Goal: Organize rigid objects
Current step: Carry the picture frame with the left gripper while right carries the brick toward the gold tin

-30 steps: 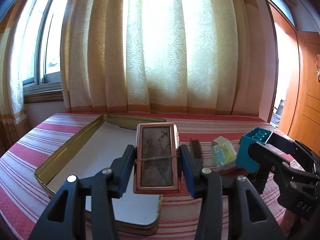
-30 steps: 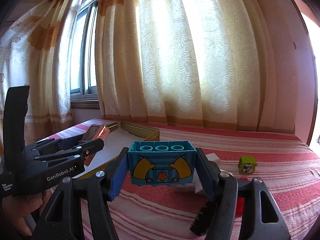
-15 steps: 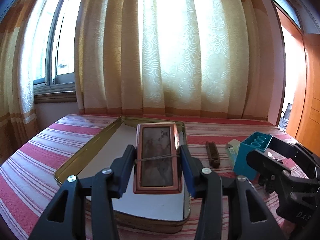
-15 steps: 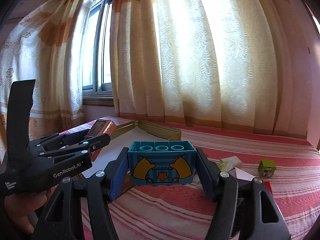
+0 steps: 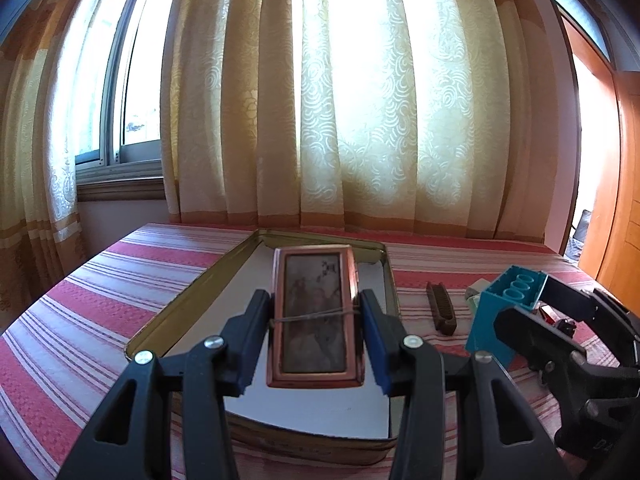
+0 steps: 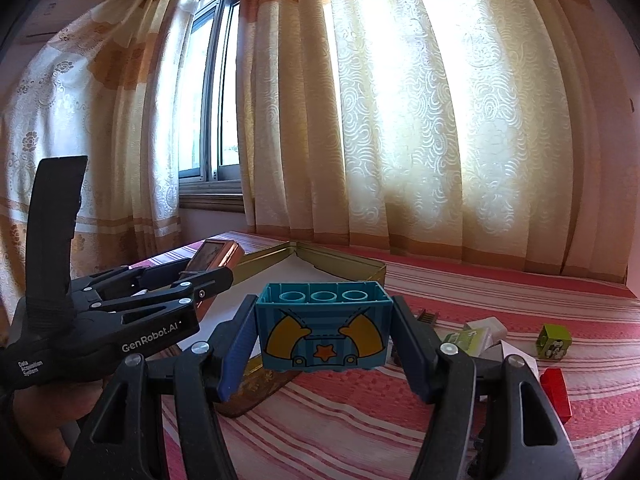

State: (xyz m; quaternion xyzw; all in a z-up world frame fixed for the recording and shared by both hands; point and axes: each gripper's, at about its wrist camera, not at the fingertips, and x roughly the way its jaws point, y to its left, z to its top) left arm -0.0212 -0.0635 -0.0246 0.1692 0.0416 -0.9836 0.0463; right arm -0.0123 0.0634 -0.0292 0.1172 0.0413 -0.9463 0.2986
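While the left gripper [image 5: 316, 320] clamped the copper case [image 5: 314, 316] above the tin tray [image 5: 188, 312] and the right gripper [image 6: 322, 332] pinched the blue block [image 6: 322, 330] beside it, the two tools sat close enough that they risked colliding over the tray.

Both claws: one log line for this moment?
left claw: shut on copper case | right claw: shut on blue toy block | both over gold tin tray
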